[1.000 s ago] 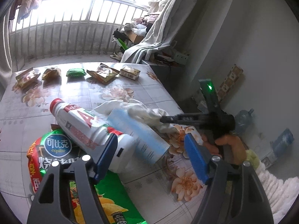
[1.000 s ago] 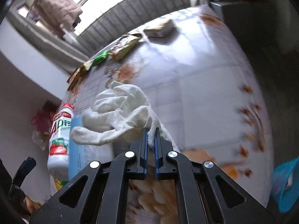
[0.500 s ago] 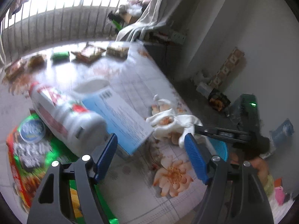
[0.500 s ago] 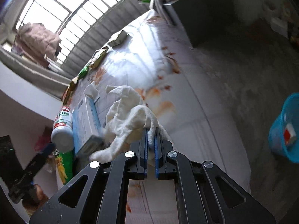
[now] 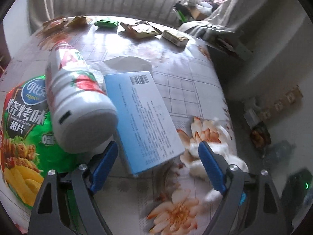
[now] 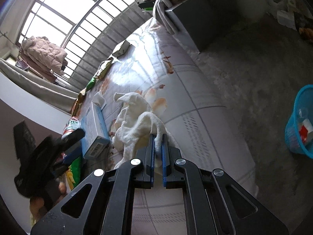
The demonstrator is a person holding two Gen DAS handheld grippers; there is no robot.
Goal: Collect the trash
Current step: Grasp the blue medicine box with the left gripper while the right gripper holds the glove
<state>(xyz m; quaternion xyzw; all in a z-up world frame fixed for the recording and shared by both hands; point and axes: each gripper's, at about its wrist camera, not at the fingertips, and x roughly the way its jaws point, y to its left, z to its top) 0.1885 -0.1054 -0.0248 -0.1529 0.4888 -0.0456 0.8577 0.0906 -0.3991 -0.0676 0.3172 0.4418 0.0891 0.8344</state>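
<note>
Right claw (image 6: 158,152) is clamped on a white cloth (image 6: 135,125), pinching one fold while the rest trails over the table edge; judged, the cloth is being dragged toward the blue basket (image 6: 299,121) on the floor beyond that edge, which already holds some scraps. Left claw (image 5: 158,162) stands wide, its jaws having just been opening, with nothing pressed between the pads; the near corner of a blue box (image 5: 140,117) lies in the gap. Judged, this box is the next pick. Touching the box lies a white bottle (image 5: 78,105) on its side, resting on a green chip bag (image 5: 25,121). A tissue (image 5: 127,62) sits just behind the box. Farther from the box, along the far table (image 5: 191,90) edge, is a row of snack wrappers (image 5: 140,29). Surface: glossy floral cover. Room: barred window behind, grey floor, clutter near the wall.
</note>
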